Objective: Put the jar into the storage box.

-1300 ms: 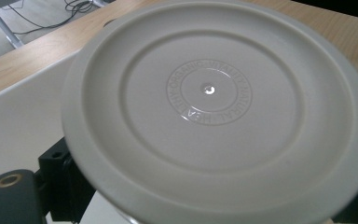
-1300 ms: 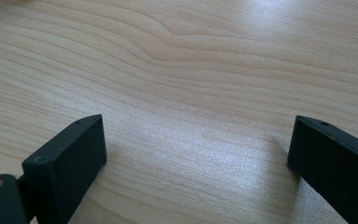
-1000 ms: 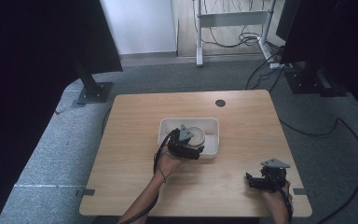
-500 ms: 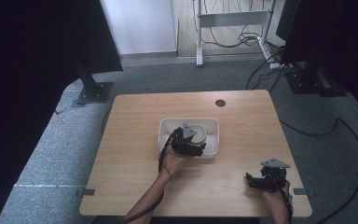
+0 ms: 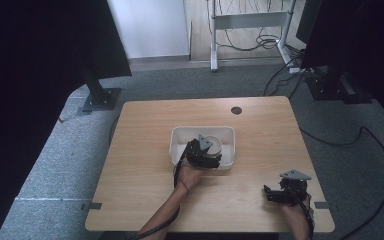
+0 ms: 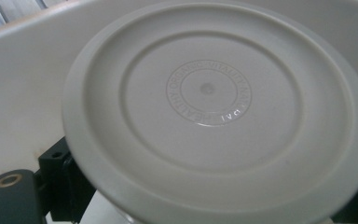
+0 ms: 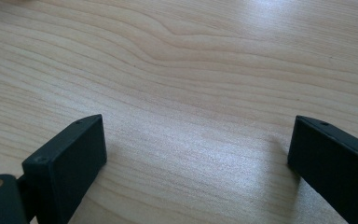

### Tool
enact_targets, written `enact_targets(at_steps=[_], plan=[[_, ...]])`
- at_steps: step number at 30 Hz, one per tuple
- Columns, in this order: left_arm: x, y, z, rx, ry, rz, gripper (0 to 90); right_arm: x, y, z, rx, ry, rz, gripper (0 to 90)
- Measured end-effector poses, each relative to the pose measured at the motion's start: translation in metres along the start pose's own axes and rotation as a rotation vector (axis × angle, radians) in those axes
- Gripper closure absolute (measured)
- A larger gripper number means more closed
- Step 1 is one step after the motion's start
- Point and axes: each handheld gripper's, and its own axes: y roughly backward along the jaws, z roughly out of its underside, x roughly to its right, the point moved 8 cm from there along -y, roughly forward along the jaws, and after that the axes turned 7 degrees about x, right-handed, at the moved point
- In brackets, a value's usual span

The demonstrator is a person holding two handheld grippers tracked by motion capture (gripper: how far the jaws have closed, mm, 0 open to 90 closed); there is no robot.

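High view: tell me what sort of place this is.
Probably an office or lab set up for recording. A bare wooden table stands on grey carpet, loose cables trail across the floor, and dark stands flank the table. Another desk frame stands by the far wall.

Grey carpet (image 5: 70,165) (cables trailing) surrounds a wooden table (image 5: 145,125).
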Motion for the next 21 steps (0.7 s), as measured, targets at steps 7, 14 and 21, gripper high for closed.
enact_targets(at_steps=[7,14,21], plan=[[-0.001,-0.0046,0.0026,-0.005,0.032,-0.009,10.1,0.0,0.0,0.0,0.0,0.0,0.0,3.9],[-0.0048,-0.0061,0.0022,-0.035,0.074,0.015,10.0,-0.0001,0.0,0.0,0.0,0.0,-0.001,3.9],[-0.0061,-0.0063,0.0014,-0.037,0.063,0.022,8.4,0.0,0.0,0.0,0.0,0.0,0.0,3.9]])
